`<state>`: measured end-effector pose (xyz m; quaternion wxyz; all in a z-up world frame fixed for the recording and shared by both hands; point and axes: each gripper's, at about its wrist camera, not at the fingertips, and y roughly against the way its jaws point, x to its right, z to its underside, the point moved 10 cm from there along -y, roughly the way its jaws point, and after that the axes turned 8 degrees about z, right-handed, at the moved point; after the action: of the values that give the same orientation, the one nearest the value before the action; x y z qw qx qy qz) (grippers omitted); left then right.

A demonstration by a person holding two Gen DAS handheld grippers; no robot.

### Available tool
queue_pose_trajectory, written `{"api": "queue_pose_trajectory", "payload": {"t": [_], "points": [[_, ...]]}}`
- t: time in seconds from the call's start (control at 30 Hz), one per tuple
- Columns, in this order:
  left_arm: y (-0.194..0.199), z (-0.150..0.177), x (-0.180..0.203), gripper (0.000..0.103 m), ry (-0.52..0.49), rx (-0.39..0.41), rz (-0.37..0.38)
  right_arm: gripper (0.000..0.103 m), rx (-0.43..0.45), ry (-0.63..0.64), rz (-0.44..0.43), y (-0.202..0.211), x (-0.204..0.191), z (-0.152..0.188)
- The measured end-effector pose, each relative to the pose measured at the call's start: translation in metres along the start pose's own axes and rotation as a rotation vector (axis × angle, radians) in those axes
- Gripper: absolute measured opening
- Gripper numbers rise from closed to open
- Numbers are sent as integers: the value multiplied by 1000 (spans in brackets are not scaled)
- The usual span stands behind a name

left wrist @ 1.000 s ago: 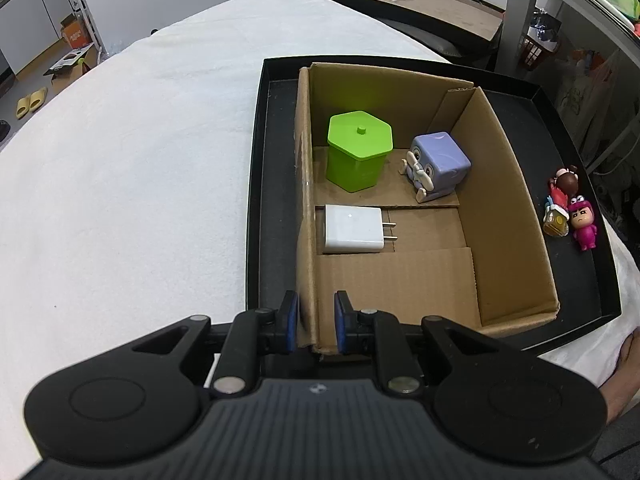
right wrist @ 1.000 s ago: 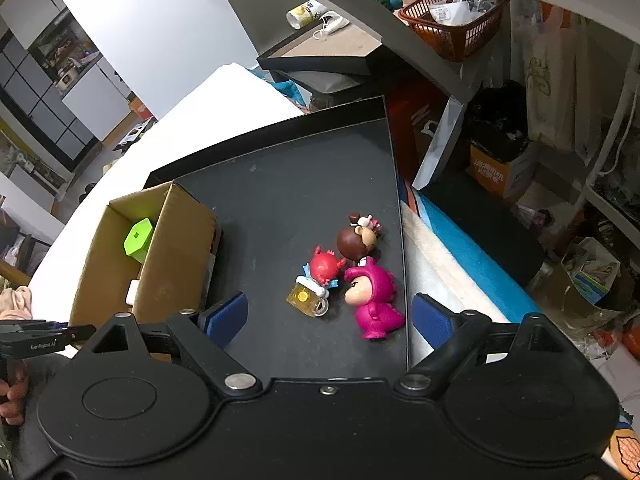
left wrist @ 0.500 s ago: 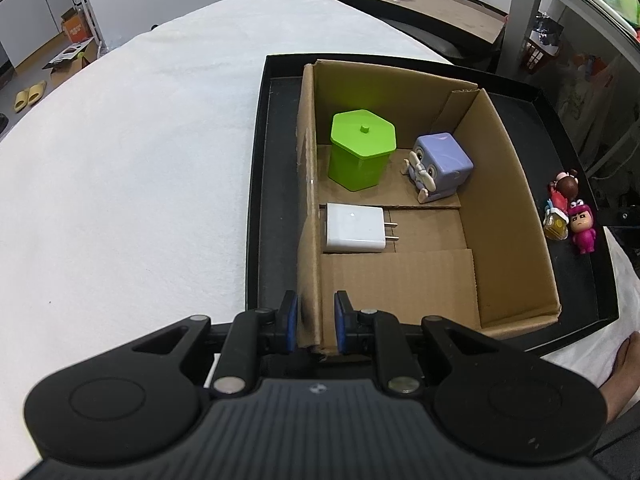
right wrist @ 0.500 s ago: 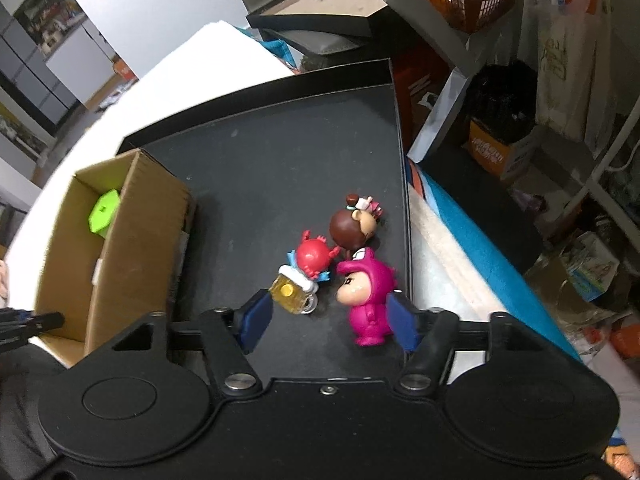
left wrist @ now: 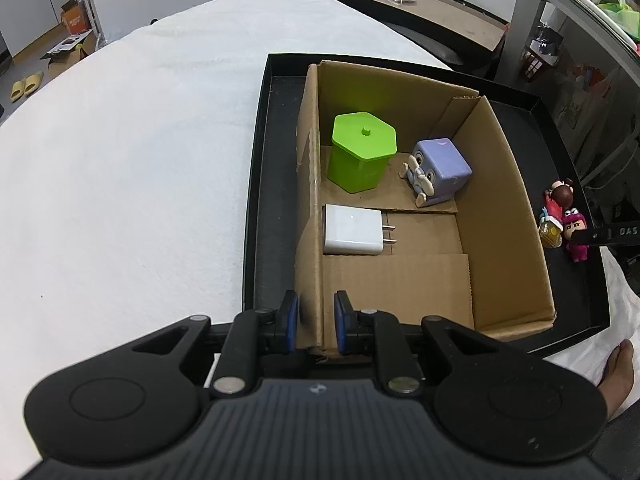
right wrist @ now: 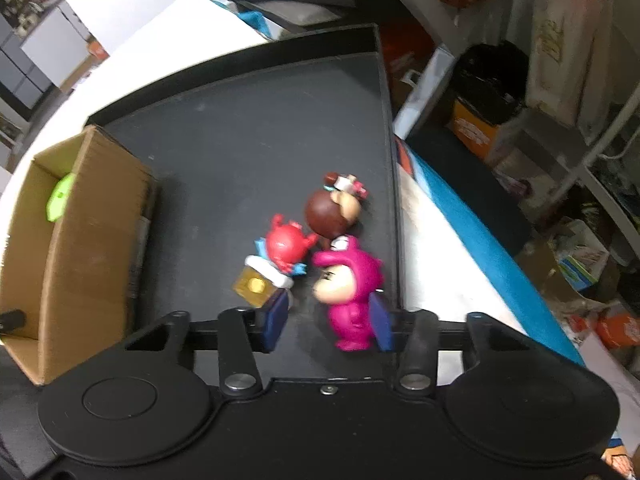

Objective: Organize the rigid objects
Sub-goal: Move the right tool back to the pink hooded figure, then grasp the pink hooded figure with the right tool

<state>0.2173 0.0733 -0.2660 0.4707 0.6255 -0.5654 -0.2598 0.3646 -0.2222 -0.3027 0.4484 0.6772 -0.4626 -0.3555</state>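
Note:
My left gripper (left wrist: 315, 322) is shut on the near left wall of the cardboard box (left wrist: 310, 216). The box stands in a black tray (left wrist: 260, 184) and holds a green hexagonal container (left wrist: 362, 151), a purple cube toy (left wrist: 438, 170) and a white charger (left wrist: 352, 229). Three figurines lie on the tray right of the box: pink (right wrist: 350, 288), red with a yellow mug (right wrist: 276, 258) and brown-haired (right wrist: 334, 210). My right gripper (right wrist: 328, 318) is partly closed around the pink figurine; its right pad (right wrist: 380, 322) touches it, the left pad (right wrist: 274, 318) stands apart.
The tray lies on a white cloth-covered table (left wrist: 120, 160). The tray's right rim (right wrist: 390, 184) is close beside the figurines. Shelves and clutter (right wrist: 540, 80) stand to the right. A second black tray (left wrist: 432, 20) sits beyond the table.
My right gripper has moved forward and down onto the pink figurine and its jaws have narrowed around it. The left gripper has stayed clamped on the box wall.

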Motion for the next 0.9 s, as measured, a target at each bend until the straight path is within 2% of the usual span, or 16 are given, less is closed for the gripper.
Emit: {"api": "queue_pose_trajectory", "payload": {"t": [0.17,0.27,0.33,0.9], "points": [[0,-1,1,17,-3,3,-3,40,-21,4,28,-11,3,4],[0,-1,1,17,-1,5,-5,33,-26,26,22,-15,-3,5],[1,-1,1,17,1,5,-7,32,-24,29,23,-16,-4,6],[3,0,0,17,0,11,0,29,47,-11,-22,20,-10,5]]}}
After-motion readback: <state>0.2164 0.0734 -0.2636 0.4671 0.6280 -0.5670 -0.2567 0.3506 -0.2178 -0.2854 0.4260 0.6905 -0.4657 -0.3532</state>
